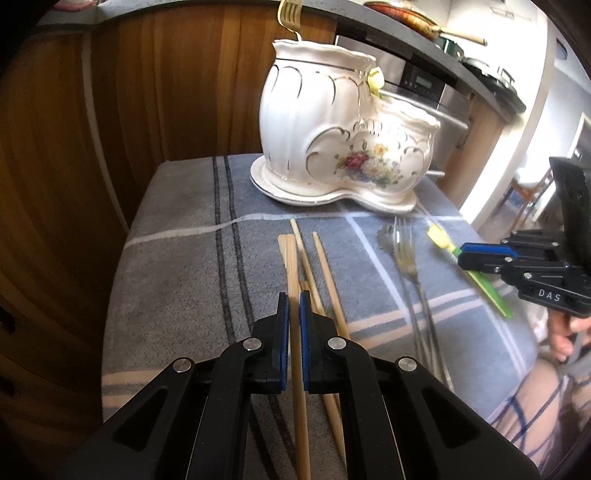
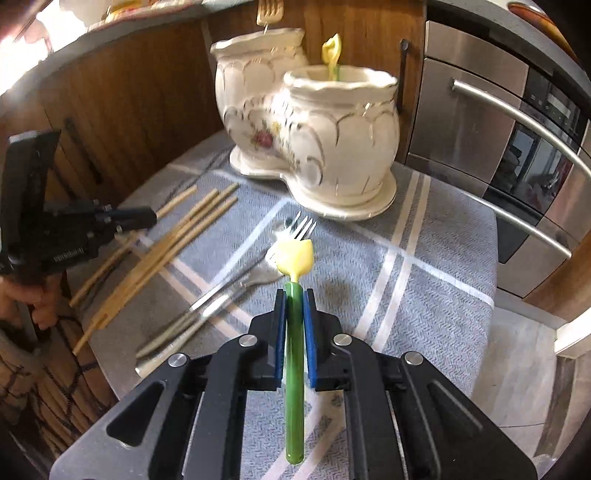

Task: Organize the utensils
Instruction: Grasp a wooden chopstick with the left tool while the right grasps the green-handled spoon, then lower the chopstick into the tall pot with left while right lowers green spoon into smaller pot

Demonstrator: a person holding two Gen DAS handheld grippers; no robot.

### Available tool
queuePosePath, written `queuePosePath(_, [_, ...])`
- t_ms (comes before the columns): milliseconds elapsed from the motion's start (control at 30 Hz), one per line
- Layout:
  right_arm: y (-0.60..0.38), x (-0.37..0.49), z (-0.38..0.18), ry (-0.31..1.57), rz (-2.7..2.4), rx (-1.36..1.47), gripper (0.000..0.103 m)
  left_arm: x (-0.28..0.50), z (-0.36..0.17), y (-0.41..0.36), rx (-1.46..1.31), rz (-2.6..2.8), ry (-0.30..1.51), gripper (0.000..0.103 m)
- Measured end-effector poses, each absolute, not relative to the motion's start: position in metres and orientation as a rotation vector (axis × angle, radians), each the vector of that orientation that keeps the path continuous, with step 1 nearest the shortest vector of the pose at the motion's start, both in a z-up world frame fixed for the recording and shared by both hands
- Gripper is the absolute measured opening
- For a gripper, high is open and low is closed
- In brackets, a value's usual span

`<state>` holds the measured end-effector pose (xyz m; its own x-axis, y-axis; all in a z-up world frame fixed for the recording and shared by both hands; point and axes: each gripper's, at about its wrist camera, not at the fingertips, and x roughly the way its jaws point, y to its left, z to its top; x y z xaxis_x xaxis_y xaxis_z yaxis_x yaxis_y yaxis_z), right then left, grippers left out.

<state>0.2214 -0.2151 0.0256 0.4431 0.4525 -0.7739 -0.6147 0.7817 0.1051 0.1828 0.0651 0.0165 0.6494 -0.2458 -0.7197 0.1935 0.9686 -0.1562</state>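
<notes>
A white floral ceramic utensil holder (image 1: 332,147) with a tall and a low pot stands at the far side of the cloth; it also shows in the right wrist view (image 2: 314,122). A gold fork (image 1: 290,16) stands in the tall pot, a yellow-headed utensil (image 2: 332,55) in the low one. My left gripper (image 1: 294,301) is shut on a wooden chopstick (image 1: 293,266); several more chopsticks (image 1: 325,273) lie beside it. My right gripper (image 2: 294,295) is shut on a green-handled, yellow-headed utensil (image 2: 294,332), above the metal forks (image 2: 236,288).
The grey striped cloth (image 1: 177,266) covers a small table. Wooden cabinet doors (image 1: 166,92) stand behind and to the left. A steel oven (image 2: 517,147) stands to the right. Metal forks (image 1: 413,280) lie right of the chopsticks.
</notes>
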Motion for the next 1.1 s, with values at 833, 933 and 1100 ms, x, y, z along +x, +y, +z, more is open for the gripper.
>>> queuePosePath(833, [-0.226,0.243,0.100,0.669,0.686,0.004,0.009,0.194,0.114,0.067,-0.075,-0.253,0.604,0.006])
queuePosePath(933, [-0.226,0.252,0.111,0.644,0.677,0.017,0.009,0.201,0.130,0.067,-0.080,-0.253,0.572,0.006])
queuePosePath(1100, [-0.225,0.275,0.124,0.612,0.664,0.036,0.009,0.216,0.157,0.067,-0.090,-0.252,0.514,0.006])
